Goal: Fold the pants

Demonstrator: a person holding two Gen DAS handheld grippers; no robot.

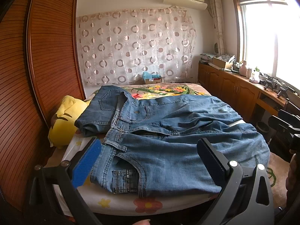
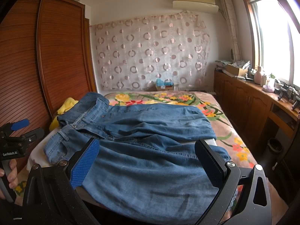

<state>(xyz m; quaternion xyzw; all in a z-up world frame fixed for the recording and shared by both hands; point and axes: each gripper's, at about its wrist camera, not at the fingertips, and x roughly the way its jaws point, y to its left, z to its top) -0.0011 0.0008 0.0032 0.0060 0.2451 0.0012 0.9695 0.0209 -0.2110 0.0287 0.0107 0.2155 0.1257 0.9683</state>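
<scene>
Blue jeans [image 1: 168,131] lie spread across the bed, waistband to the left, legs running right, the near leg hanging over the bed's front edge. My left gripper [image 1: 150,161] hovers open just above the near hip and pocket, nothing between its fingers. In the right wrist view the jeans [image 2: 150,150] fill the foreground, and my right gripper [image 2: 148,161] stands open over the near leg, holding nothing. The left gripper [image 2: 20,129] also shows at the far left of that view, gripped by a hand. The right gripper's body [image 1: 286,123] shows at the right edge of the left wrist view.
A yellow plush toy [image 1: 63,120] lies at the bed's left by the wooden wardrobe [image 1: 37,65]. The floral blanket [image 2: 168,97] covers the far half of the bed. A wooden cabinet [image 2: 253,101] with clutter runs under the window on the right.
</scene>
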